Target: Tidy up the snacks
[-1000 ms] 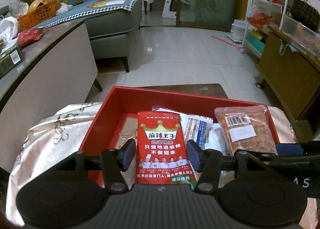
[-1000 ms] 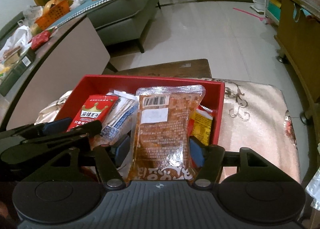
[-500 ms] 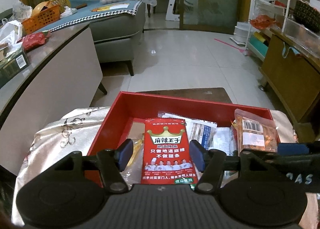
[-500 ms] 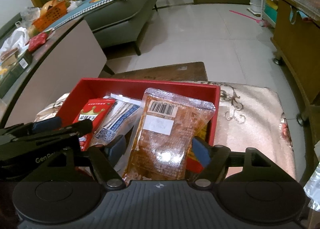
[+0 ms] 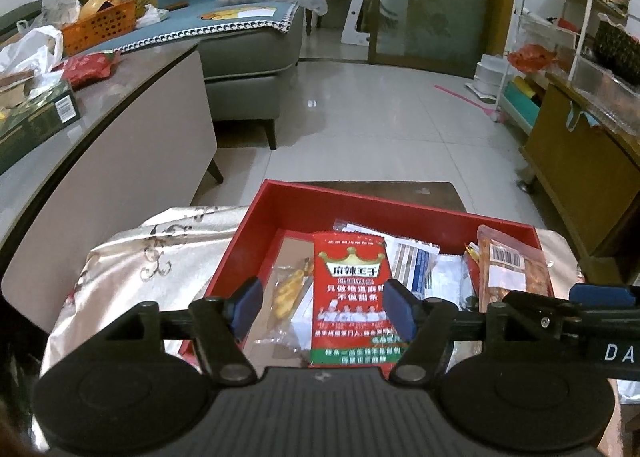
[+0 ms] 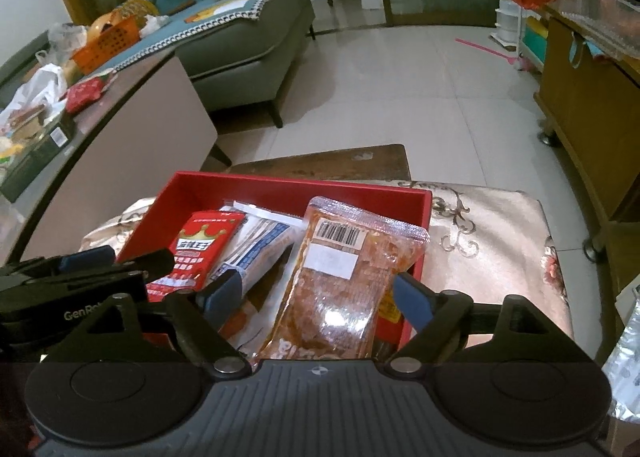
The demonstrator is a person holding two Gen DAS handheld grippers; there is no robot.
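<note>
In the tray [image 5: 280,209], the crown packet [image 5: 352,289] lies left of the barcode pouch [image 5: 512,269].

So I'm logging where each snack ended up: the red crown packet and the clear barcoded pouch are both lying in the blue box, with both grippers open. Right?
Not quite: the box is red, not blue, as both wrist views show. The rest holds: the red crown packet and the clear barcoded pouch lie in it, and the left gripper and right gripper are open.

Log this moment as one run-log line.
left gripper: open | right gripper: open | red crown packet, clear orange packet: in red tray
</note>
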